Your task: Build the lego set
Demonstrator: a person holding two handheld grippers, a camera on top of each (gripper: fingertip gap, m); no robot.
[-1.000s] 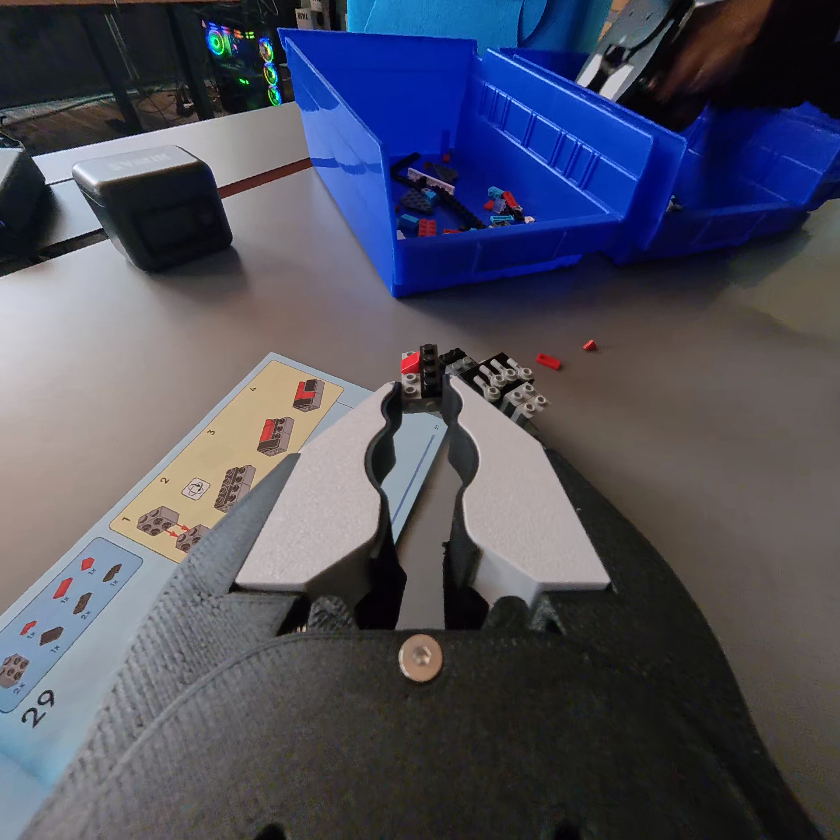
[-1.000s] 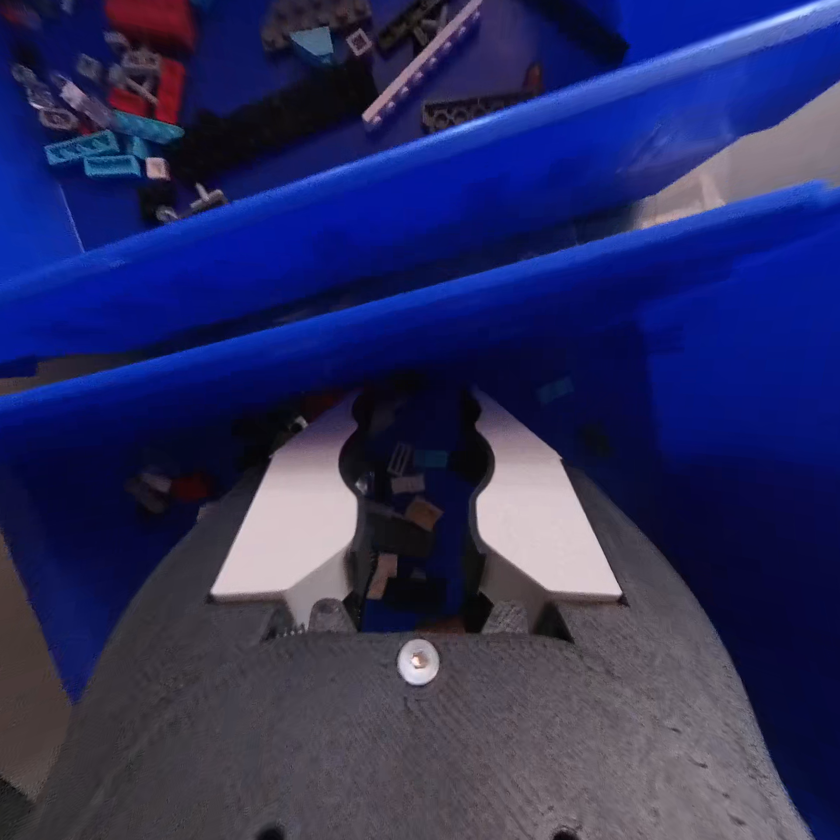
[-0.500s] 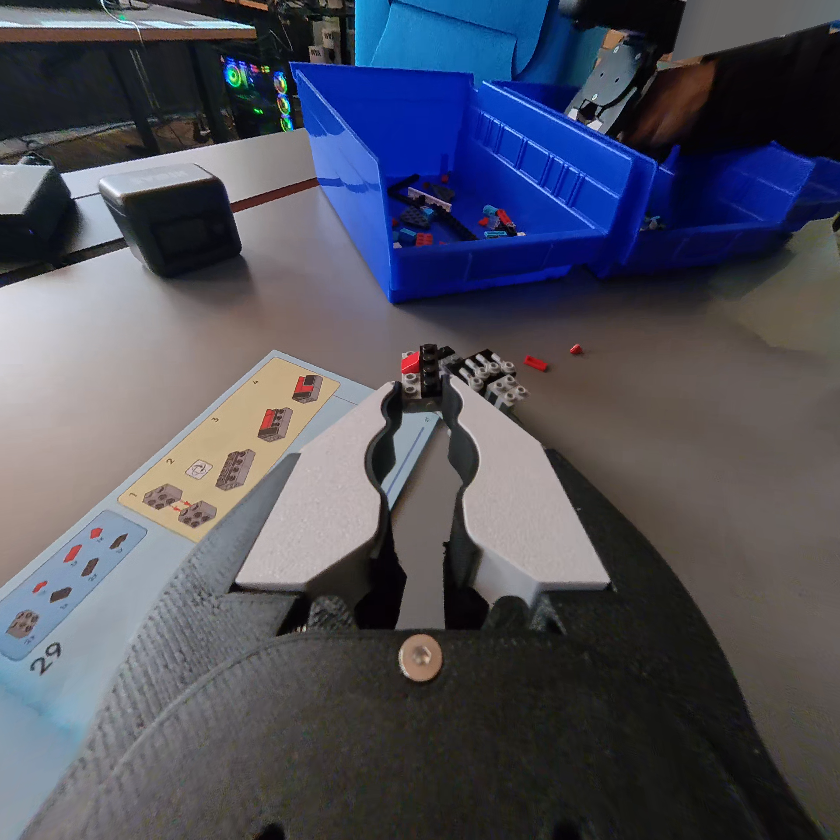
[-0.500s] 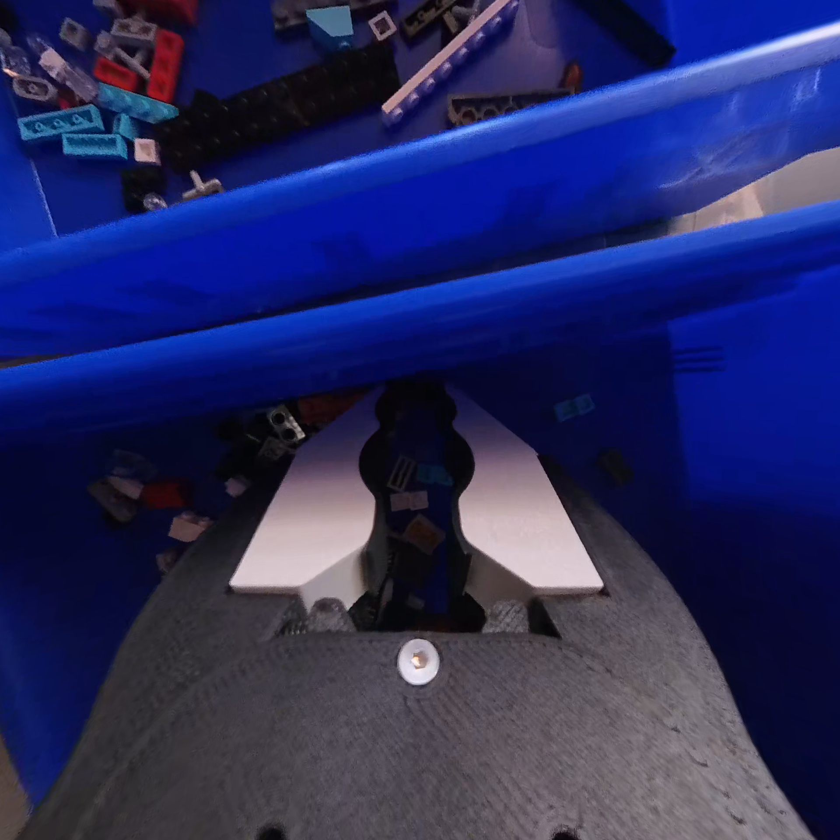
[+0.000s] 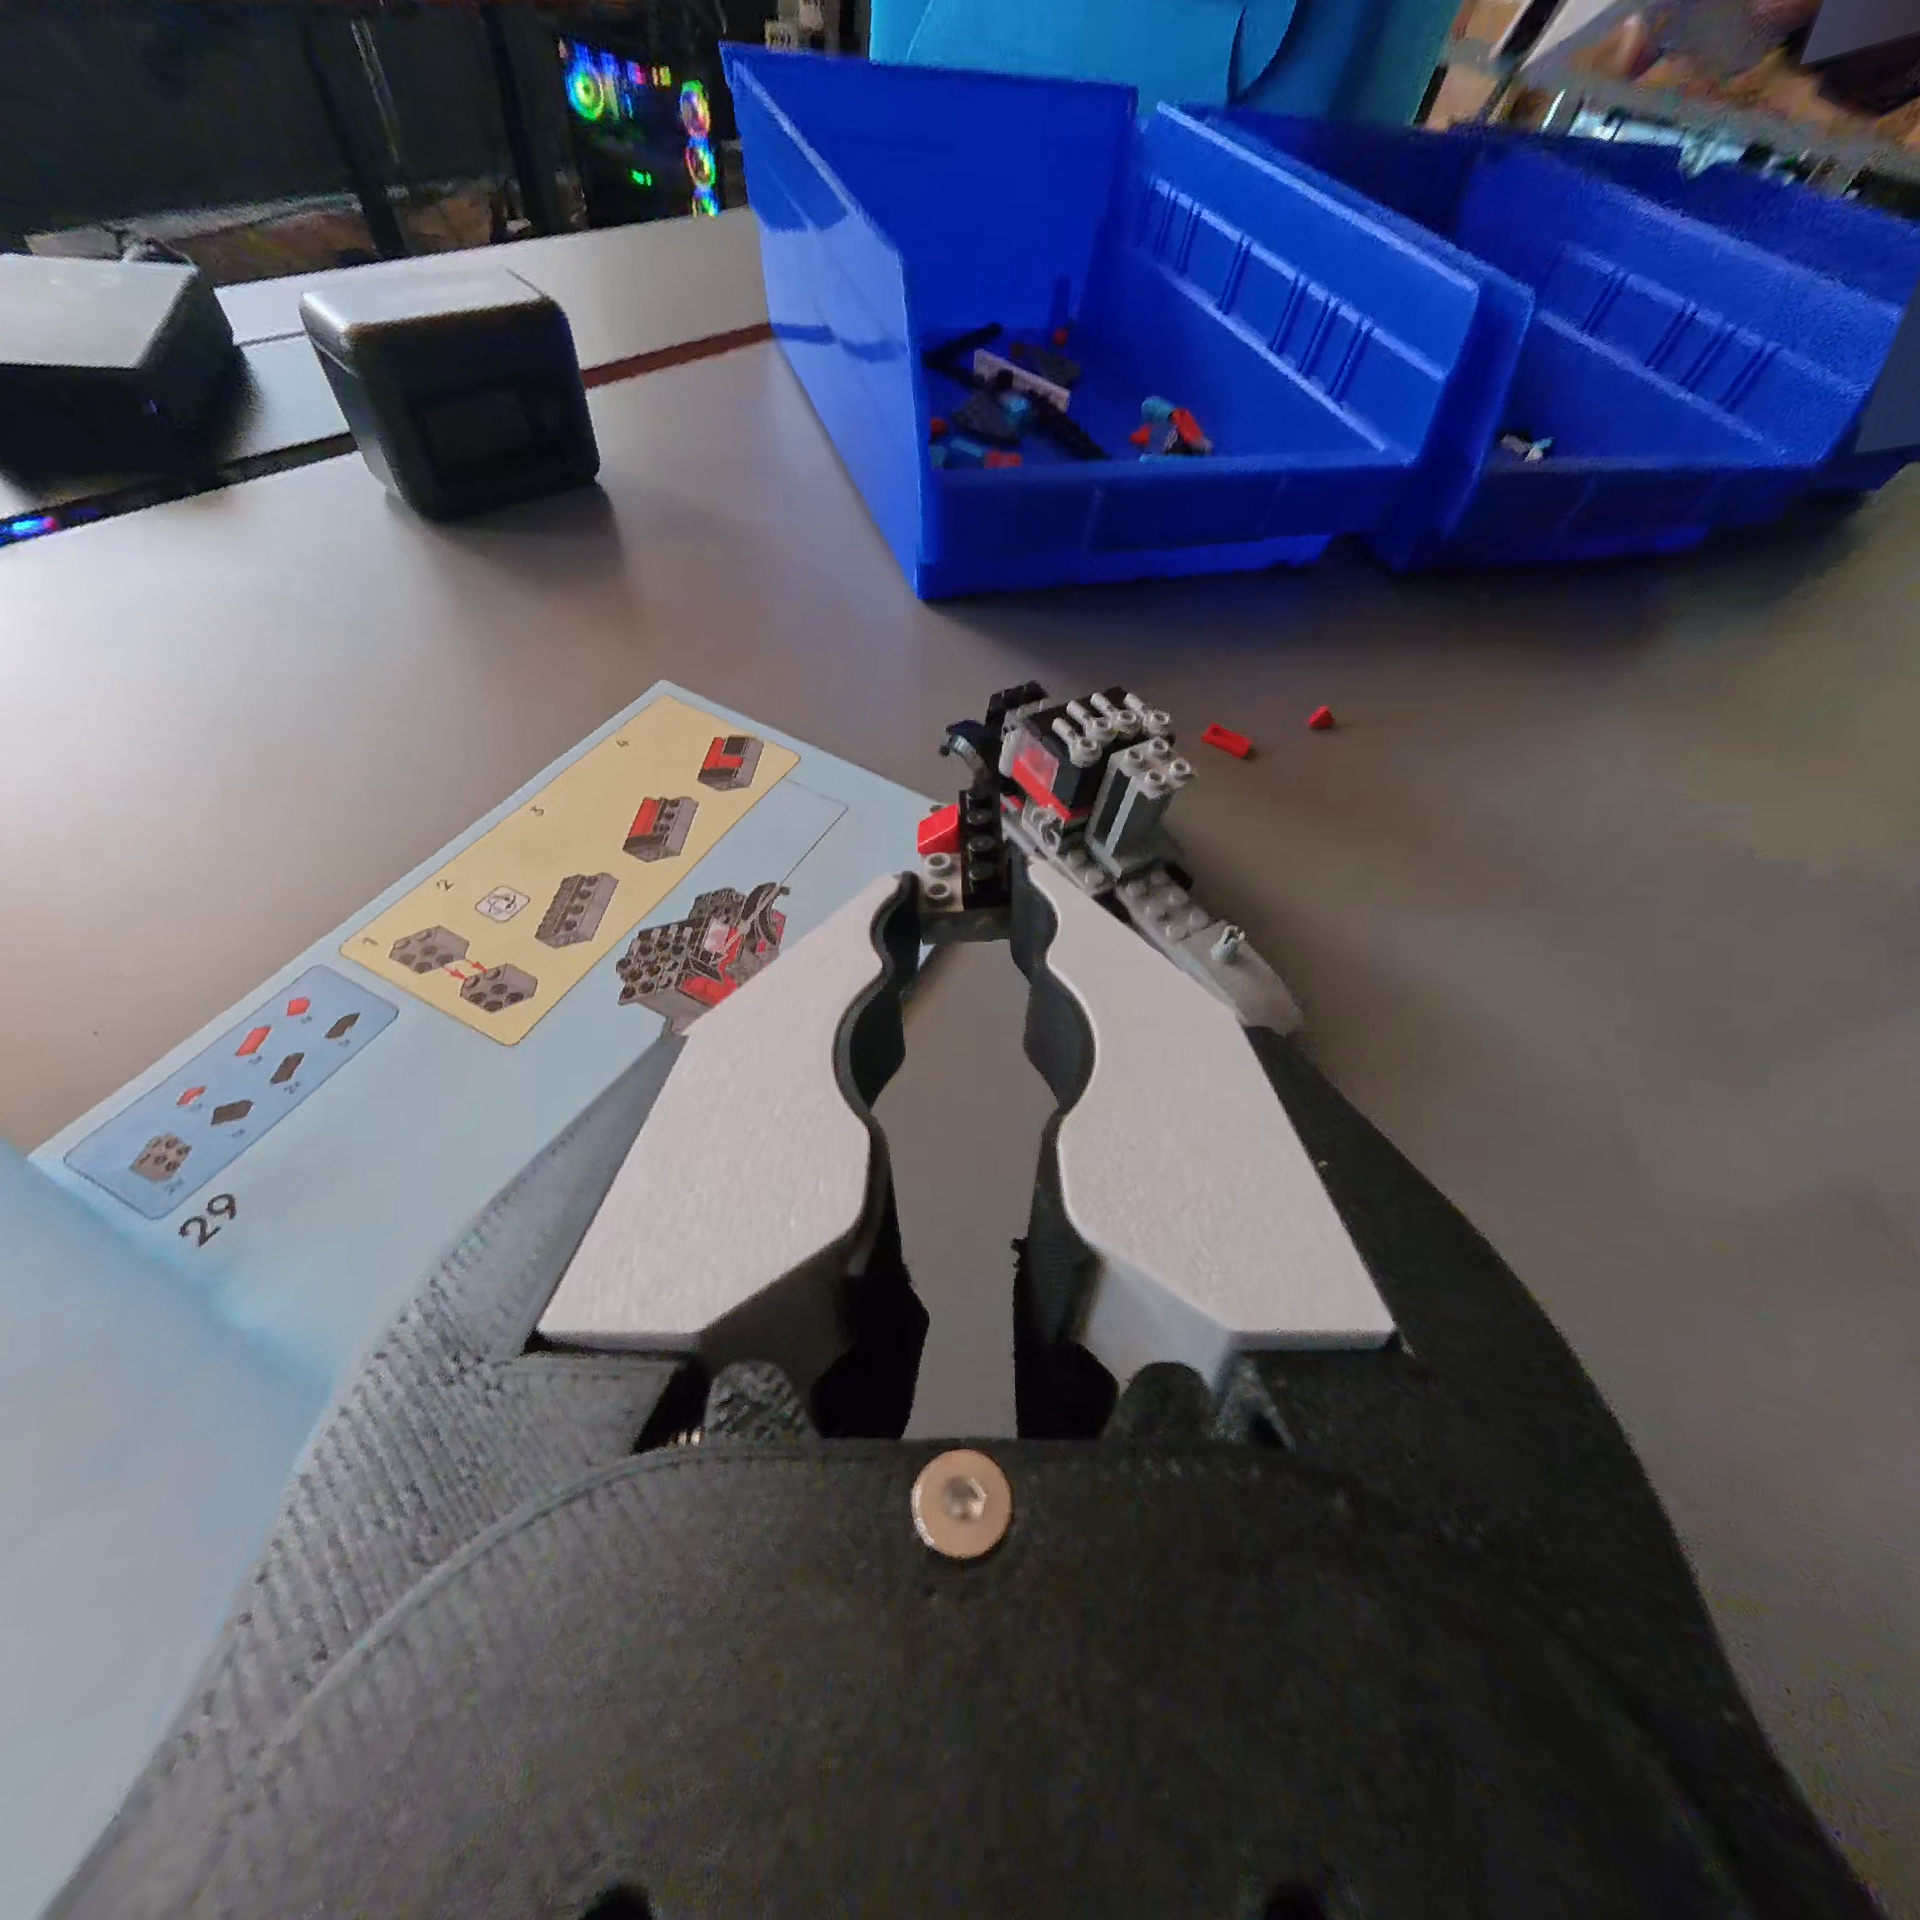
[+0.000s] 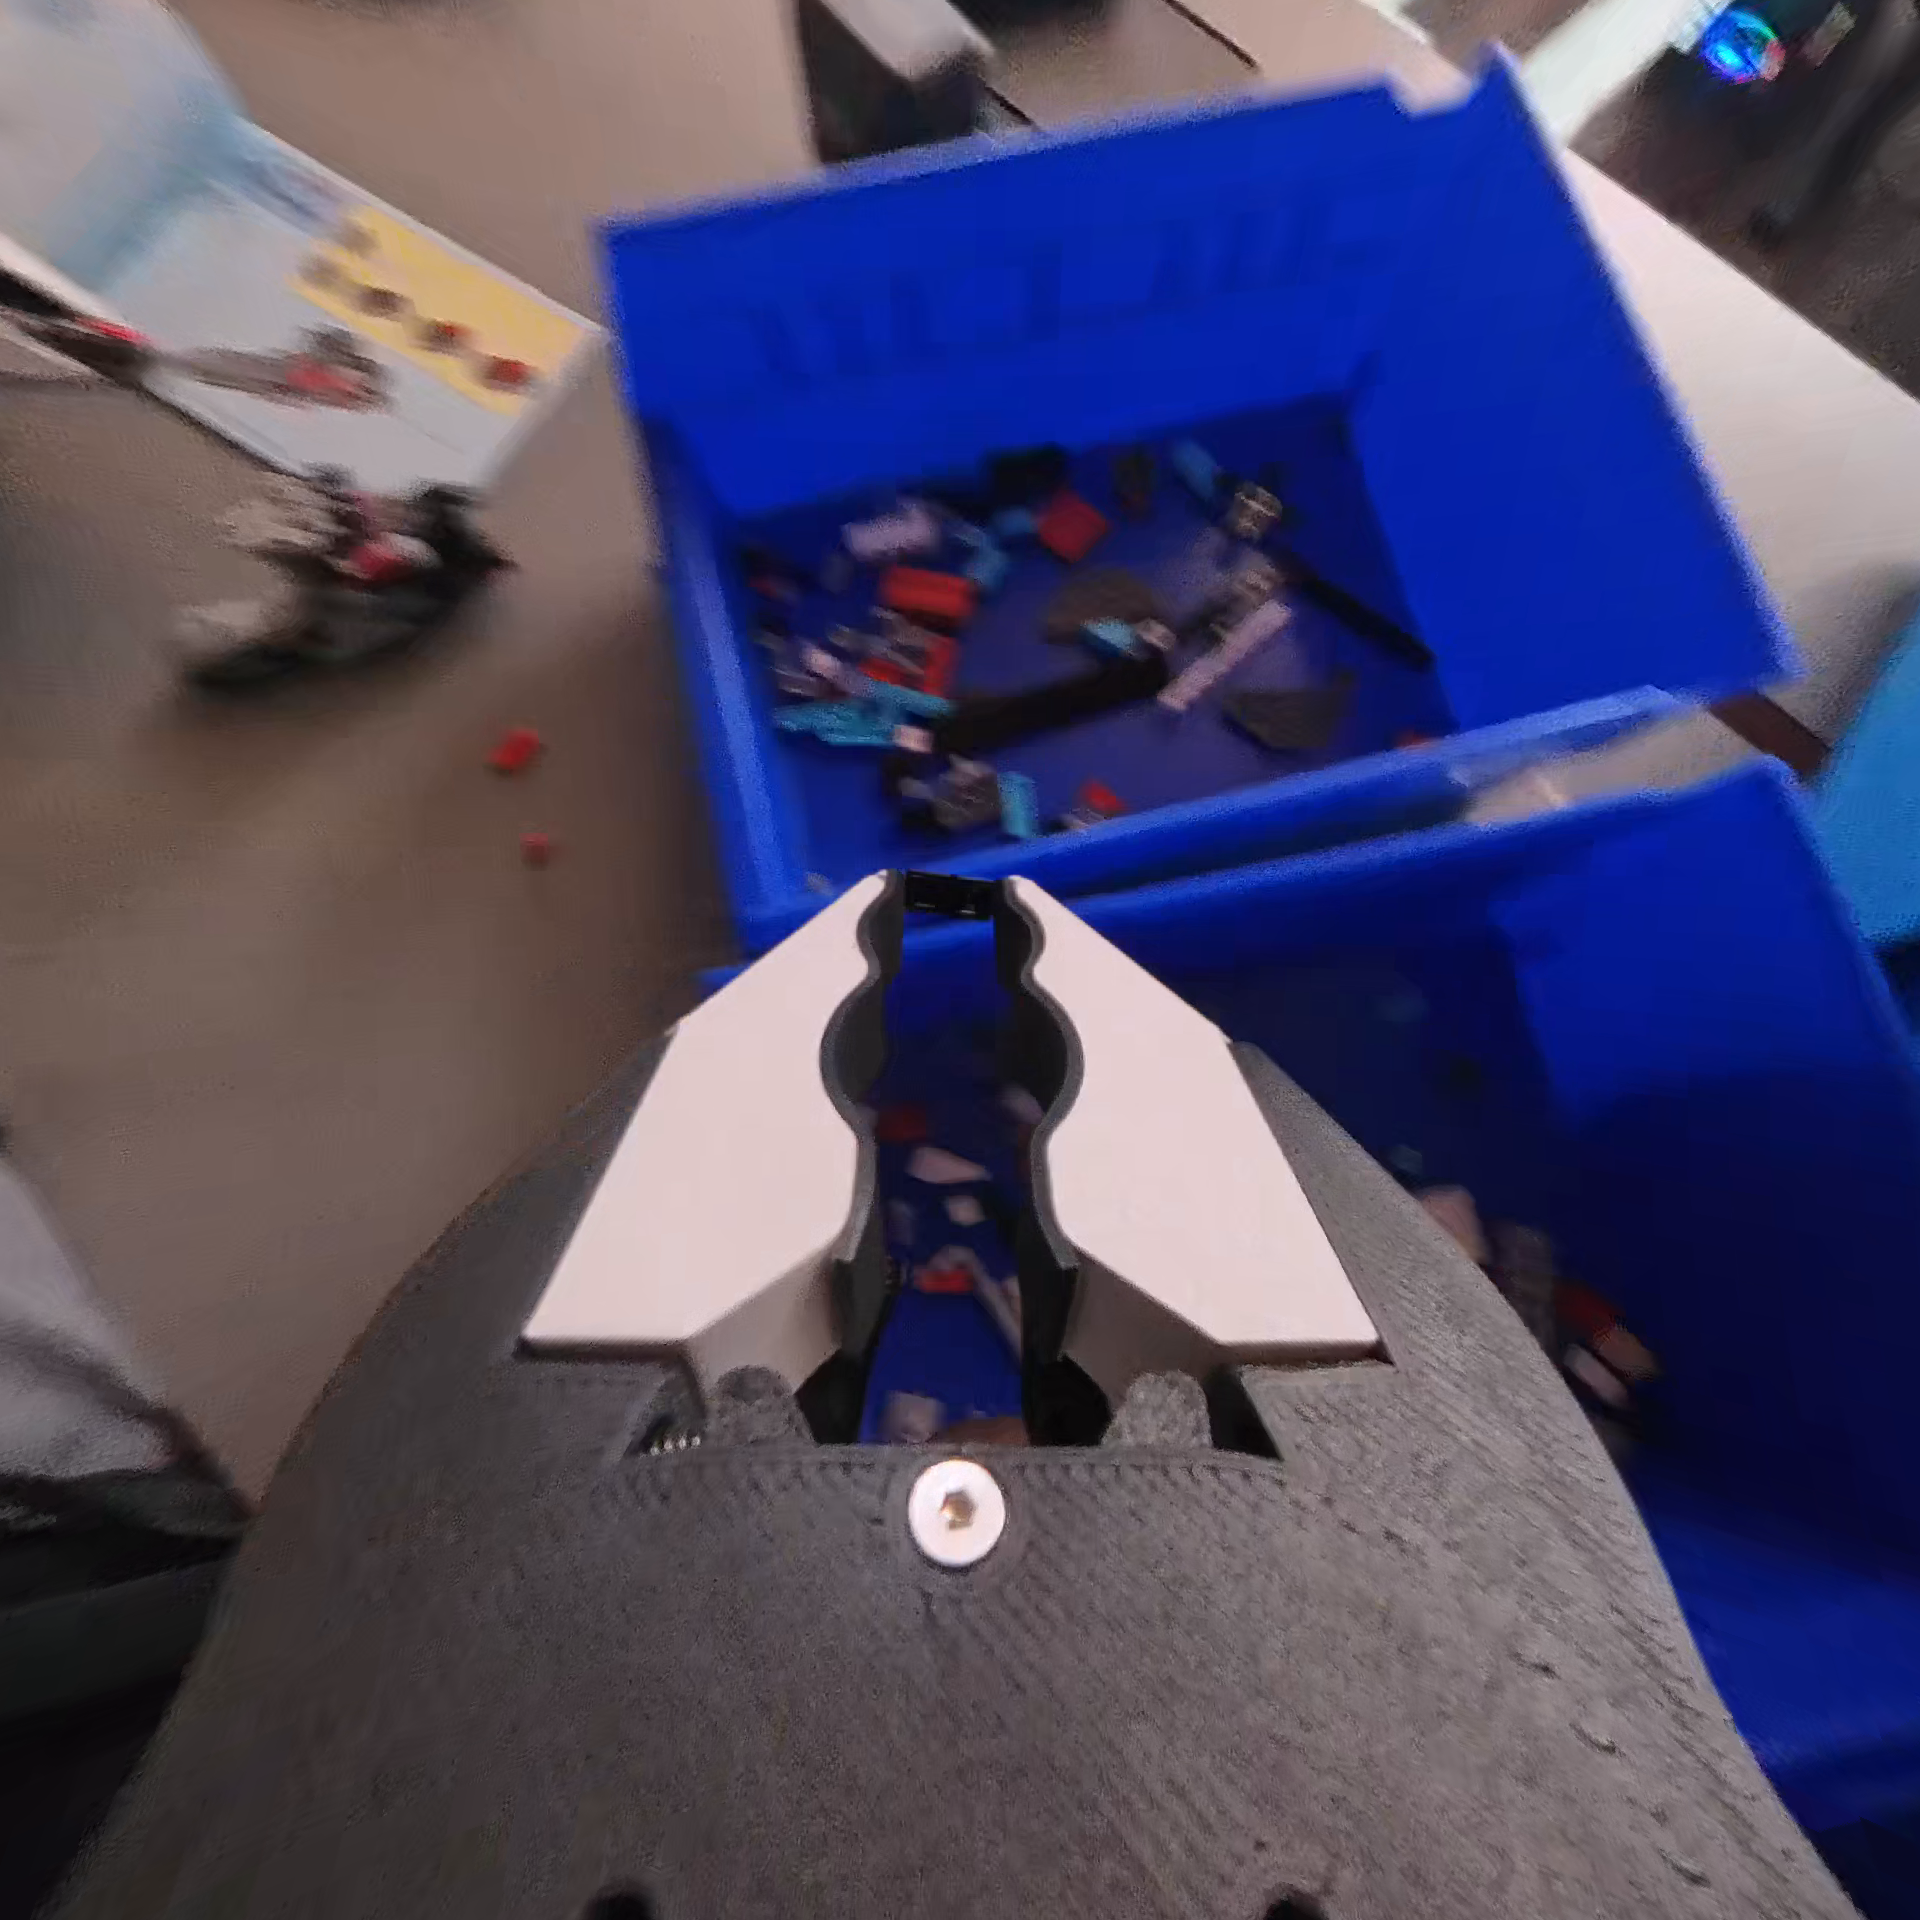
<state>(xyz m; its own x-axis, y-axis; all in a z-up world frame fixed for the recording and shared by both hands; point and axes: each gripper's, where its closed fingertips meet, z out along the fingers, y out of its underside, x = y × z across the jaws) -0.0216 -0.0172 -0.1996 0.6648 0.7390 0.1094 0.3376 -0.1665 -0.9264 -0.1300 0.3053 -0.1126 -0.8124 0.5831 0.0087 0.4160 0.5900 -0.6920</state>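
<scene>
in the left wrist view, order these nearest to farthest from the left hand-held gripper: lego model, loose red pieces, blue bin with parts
1. lego model, clamped at the left hand-held gripper tips
2. loose red pieces, on the table just beyond, right
3. blue bin with parts, far back

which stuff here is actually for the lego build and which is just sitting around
For the build:
- half-built grey, black and red lego model, gripped by the left tool
- small black lego piece in the right tool
- light blue instruction booklet
- two blue plastic bins of loose bricks
- two tiny red pieces on the table

Just lying about:
- dark box-shaped devices
- grey table
</scene>
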